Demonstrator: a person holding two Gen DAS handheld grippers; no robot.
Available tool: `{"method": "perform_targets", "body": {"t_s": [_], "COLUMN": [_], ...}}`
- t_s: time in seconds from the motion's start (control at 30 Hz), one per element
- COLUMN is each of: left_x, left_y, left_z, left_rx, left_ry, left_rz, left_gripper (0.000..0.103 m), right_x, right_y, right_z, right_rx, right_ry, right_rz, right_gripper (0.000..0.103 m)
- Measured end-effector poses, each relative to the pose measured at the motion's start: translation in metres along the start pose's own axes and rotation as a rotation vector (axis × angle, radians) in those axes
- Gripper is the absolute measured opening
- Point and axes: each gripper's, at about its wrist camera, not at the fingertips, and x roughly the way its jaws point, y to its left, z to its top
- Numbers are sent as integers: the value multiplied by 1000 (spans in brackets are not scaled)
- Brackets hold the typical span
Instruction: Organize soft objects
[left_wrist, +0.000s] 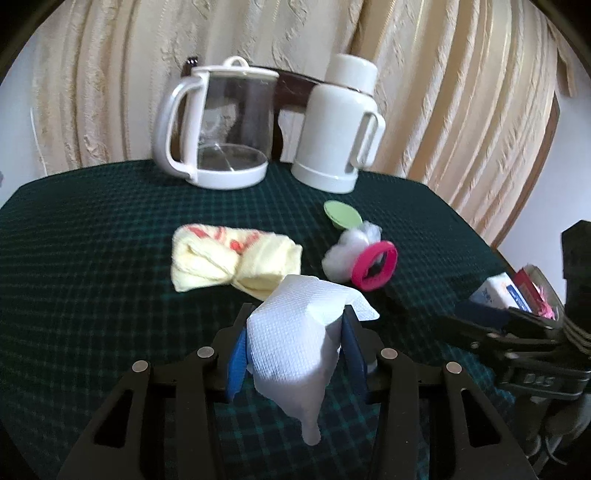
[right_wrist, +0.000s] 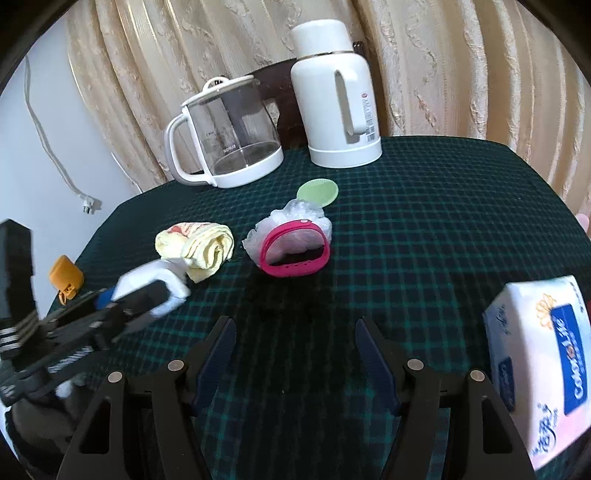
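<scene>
My left gripper (left_wrist: 295, 314) is shut on a white paper towel (left_wrist: 295, 343) that bulges between its blue pads and hangs down above the table. From the right wrist view this gripper (right_wrist: 147, 295) sits at the left with the towel (right_wrist: 173, 284) in it. Beyond it lie a rolled yellow cloth (left_wrist: 229, 258) (right_wrist: 199, 247), a white fluffy wad (left_wrist: 351, 243) (right_wrist: 291, 218) inside a pink band (left_wrist: 375, 266) (right_wrist: 295, 254), and a green disc (left_wrist: 341, 214) (right_wrist: 317, 192). My right gripper (right_wrist: 295, 328) is open over bare cloth, nothing between its fingers.
A glass jug (left_wrist: 221, 125) and a white thermos (left_wrist: 340, 122) stand at the back of the green checked table (right_wrist: 443, 221). A tissue pack (right_wrist: 539, 369) lies at the right edge. A small orange object (right_wrist: 66, 277) sits at the left edge. Curtains hang behind.
</scene>
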Motion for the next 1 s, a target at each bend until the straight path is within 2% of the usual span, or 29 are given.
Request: {"method": "perform_targets", "body": {"t_s": [0.5, 0.83, 1.0], "left_x": [-7, -6, -6], "left_y": [8, 9, 8], "left_z": [0, -2, -2], "left_rx": [-23, -25, -21], "left_ry": [-29, -24, -25], "left_rz": [52, 77, 79], "left_gripper": [46, 47, 47], "right_x": [61, 71, 71], "right_y": [19, 35, 40], "right_z": [12, 10, 9], "right_rx": [-89, -190, -224], "right_ry": [69, 68, 64], "right_rz": [-42, -125, -139], "right_gripper": [71, 71, 52]}}
